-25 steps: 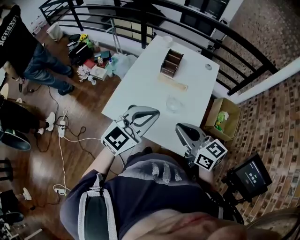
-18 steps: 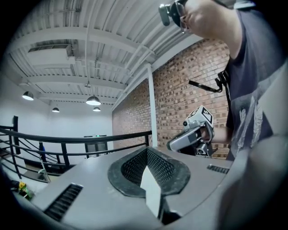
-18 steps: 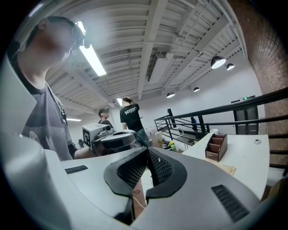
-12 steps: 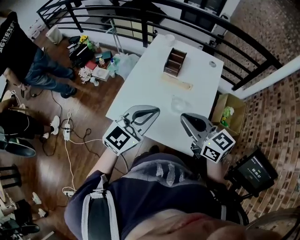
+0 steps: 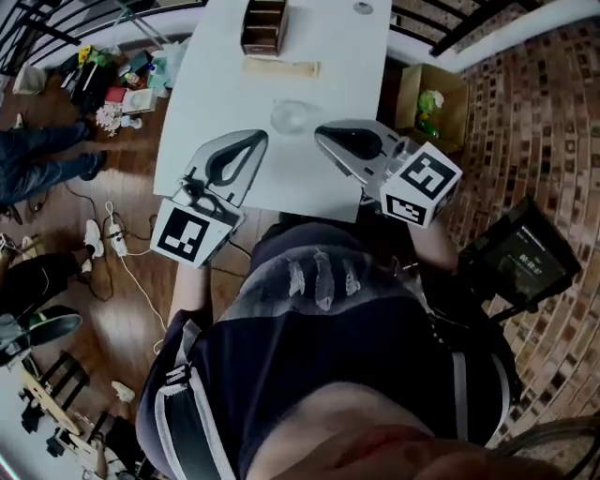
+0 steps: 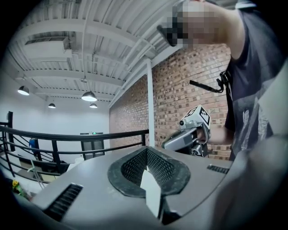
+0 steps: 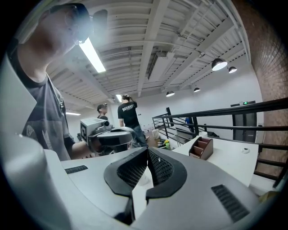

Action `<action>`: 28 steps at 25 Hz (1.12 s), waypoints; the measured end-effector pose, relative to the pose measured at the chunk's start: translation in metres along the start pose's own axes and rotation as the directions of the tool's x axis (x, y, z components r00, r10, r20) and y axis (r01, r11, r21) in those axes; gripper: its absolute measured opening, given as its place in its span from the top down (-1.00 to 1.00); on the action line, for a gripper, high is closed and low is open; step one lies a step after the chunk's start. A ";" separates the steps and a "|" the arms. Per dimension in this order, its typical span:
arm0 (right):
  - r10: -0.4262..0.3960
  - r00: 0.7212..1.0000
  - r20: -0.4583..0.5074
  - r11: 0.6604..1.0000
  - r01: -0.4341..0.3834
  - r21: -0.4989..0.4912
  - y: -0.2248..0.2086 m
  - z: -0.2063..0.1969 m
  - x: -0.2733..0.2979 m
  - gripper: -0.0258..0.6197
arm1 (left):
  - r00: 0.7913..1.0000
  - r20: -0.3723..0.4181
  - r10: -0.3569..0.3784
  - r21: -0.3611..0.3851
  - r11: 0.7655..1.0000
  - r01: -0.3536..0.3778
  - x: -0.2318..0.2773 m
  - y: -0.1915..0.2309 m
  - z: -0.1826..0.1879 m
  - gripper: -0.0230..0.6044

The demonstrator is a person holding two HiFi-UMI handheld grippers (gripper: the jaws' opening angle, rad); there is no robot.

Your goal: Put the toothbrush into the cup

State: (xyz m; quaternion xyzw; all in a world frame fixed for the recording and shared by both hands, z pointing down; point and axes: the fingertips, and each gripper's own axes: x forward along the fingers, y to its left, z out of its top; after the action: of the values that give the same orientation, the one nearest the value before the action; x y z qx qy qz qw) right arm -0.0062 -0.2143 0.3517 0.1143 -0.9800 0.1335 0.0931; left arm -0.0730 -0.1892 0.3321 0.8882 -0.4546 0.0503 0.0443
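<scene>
So, over the last second both hands have pushed forward along the white rectangular table (image 5: 206, 84) and closed in on the clear glass cup (image 5: 291, 115). That brings the tools within working range, though nothing is picked up yet.

The left gripper (image 5: 260, 138) sits just near-left of the cup, its jaws pressed together and empty. The right gripper (image 5: 321, 133) sits just near-right of the cup, likewise clenched on nothing. Both point roughly level, with their tips angled in towards the cup.

Beyond the cup lies the long pale toothbrush (image 5: 281, 67), flat on the table and untouched, as far as I can make out. Farther still behind the cup stands the brown wooden organiser (image 5: 263, 28).
</scene>
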 end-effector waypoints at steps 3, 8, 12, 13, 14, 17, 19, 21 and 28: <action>0.034 0.999 -0.028 0.999 -0.035 -0.020 -0.011 0.003 0.011 0.92 | 0.999 0.017 0.035 0.033 0.999 -0.036 0.002 0.007 0.007 0.94; 0.011 0.999 -0.054 1.000 -0.011 0.009 -0.040 -0.003 -0.007 0.92 | 1.000 -0.032 -0.001 0.018 1.000 0.001 0.034 -0.007 -0.007 0.94; 0.006 0.998 -0.060 1.000 -0.006 -0.006 -0.059 -0.002 -0.010 0.92 | 0.999 -0.047 0.006 0.021 1.000 -0.005 0.047 -0.014 0.000 0.94; -0.004 0.998 -0.069 1.000 0.003 -0.012 -0.066 -0.005 -0.014 0.92 | 0.999 -0.049 0.007 0.030 1.000 -0.005 0.050 -0.017 0.000 0.94; -0.023 0.997 -0.079 1.000 0.021 -0.021 -0.074 -0.009 -0.021 0.92 | 0.998 -0.059 0.003 0.049 0.999 0.000 0.055 -0.021 -0.003 0.94; -0.095 0.989 -0.112 0.995 0.092 -0.036 -0.107 -0.031 -0.037 0.92 | 0.995 -0.097 -0.008 0.065 0.998 0.014 0.073 -0.025 -0.023 0.94; -0.092 0.986 -0.140 0.995 0.087 -0.038 -0.122 -0.043 -0.024 0.92 | 0.995 -0.100 0.015 0.015 1.000 -0.014 0.073 -0.014 -0.031 0.94; -0.084 0.980 -0.182 0.996 0.076 -0.054 -0.133 -0.050 0.001 0.92 | 0.994 -0.104 0.041 -0.011 0.999 -0.043 0.063 0.001 -0.032 0.94; -0.185 0.922 -0.339 0.979 0.143 -0.146 -0.174 -0.086 0.036 0.92 | 0.988 -0.124 0.088 -0.019 0.996 -0.091 0.038 0.007 -0.024 0.94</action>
State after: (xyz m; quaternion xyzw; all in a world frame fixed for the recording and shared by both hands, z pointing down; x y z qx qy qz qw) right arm 0.0162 -0.3608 0.4823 0.1647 -0.9407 0.0851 0.2840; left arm -0.0579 -0.2214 0.3610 0.8615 -0.4909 0.1013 0.0811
